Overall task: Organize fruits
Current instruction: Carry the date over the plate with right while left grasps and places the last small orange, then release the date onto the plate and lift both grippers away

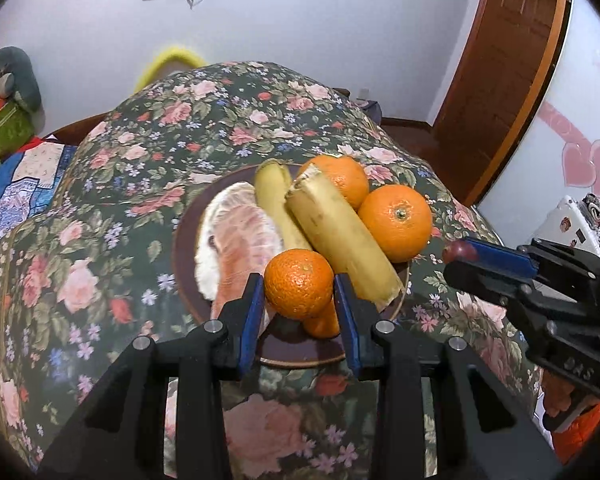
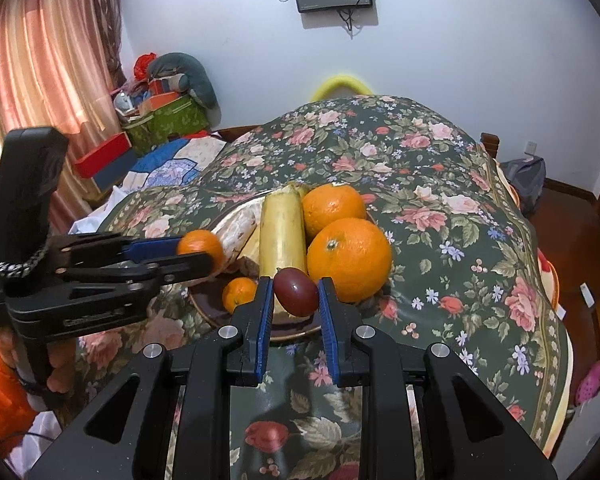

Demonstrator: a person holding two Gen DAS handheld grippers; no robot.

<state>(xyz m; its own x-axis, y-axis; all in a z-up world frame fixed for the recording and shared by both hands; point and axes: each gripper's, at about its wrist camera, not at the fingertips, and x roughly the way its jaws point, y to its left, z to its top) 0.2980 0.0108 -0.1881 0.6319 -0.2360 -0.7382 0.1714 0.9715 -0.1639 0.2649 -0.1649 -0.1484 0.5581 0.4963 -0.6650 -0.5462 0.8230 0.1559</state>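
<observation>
My left gripper is shut on a small mandarin and holds it just above the near side of a brown plate. On the plate lie peeled pomelo segments, two banana pieces, two big oranges and another small mandarin. My right gripper is shut on a dark red grape, over the plate's near rim. In the right wrist view the left gripper comes in from the left with its mandarin.
A floral cloth covers the table and falls away at its edges. Boxes and a grey cushion are piled at the far left by a curtain. A wooden door stands at the far right. A person's hand grips the left tool.
</observation>
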